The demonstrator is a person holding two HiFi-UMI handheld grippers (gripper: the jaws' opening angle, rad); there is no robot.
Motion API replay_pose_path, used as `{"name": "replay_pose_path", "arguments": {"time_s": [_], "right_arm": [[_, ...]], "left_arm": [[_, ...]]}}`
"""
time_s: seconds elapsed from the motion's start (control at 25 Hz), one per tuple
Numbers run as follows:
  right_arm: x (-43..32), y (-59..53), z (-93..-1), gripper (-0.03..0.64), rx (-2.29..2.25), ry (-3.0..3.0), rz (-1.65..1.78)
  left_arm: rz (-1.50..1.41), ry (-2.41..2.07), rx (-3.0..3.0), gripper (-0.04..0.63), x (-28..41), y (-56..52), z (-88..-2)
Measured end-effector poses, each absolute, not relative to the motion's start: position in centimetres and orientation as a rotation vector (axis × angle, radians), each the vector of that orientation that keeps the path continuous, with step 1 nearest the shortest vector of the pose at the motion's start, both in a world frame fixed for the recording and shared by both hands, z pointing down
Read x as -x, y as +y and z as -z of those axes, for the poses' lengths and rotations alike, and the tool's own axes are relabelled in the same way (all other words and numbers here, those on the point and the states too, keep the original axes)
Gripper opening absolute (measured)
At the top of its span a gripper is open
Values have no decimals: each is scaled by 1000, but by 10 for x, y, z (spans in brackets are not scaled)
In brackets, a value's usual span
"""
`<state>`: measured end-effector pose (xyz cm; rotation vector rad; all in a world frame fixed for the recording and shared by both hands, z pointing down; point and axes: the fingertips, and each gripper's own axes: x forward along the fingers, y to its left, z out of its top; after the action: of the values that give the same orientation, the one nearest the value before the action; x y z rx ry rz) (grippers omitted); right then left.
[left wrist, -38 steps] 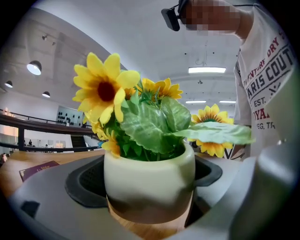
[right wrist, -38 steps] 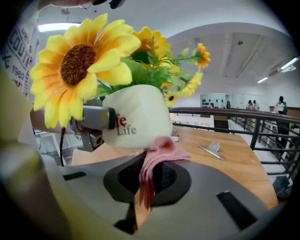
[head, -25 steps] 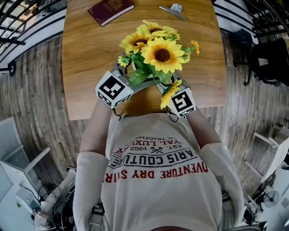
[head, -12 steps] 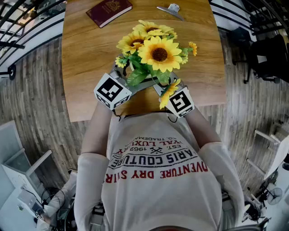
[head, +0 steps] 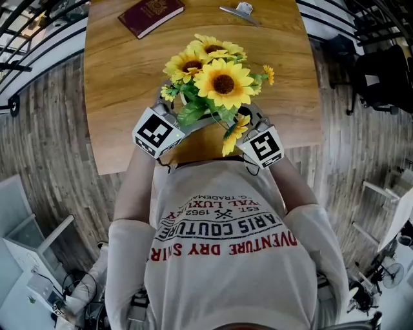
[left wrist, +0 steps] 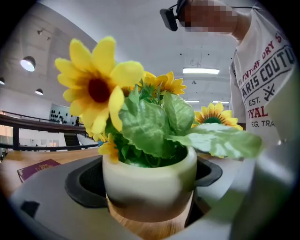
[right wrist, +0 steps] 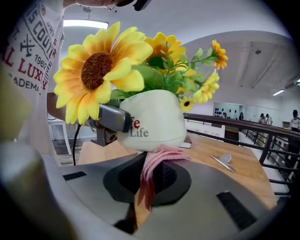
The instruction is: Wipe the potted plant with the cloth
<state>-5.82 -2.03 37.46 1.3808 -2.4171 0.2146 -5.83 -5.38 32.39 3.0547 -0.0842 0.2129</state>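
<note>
The potted plant [head: 216, 84] has yellow petals, brown centres, green leaves and a cream pot [right wrist: 152, 119] with red lettering. Touching the pot is a pink cloth [right wrist: 157, 161]; beyond the pot lies a maroon booklet [head: 150, 13].

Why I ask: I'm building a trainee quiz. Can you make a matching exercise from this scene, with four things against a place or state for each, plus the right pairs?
Things:
1. white pot
2. pink cloth
3. dark red booklet
4. metal clip

Places or states:
A. lying at the far left of the table
B. pinched in the right gripper, pressed against the pot
C. at the table's far edge, right of the booklet
D. gripped between the jaws of the left gripper

Pairs: 1-D, 2-B, 3-A, 4-C.
</note>
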Motion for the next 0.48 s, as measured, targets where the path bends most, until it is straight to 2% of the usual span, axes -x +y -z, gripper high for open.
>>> {"name": "replay_pose_path", "arguments": {"time_s": [0.48], "right_arm": [[9,-24,-388,34,-1555,-2281,-233]], "left_arm": [[-224,-119,-3100,537,56,-54,-333]]}}
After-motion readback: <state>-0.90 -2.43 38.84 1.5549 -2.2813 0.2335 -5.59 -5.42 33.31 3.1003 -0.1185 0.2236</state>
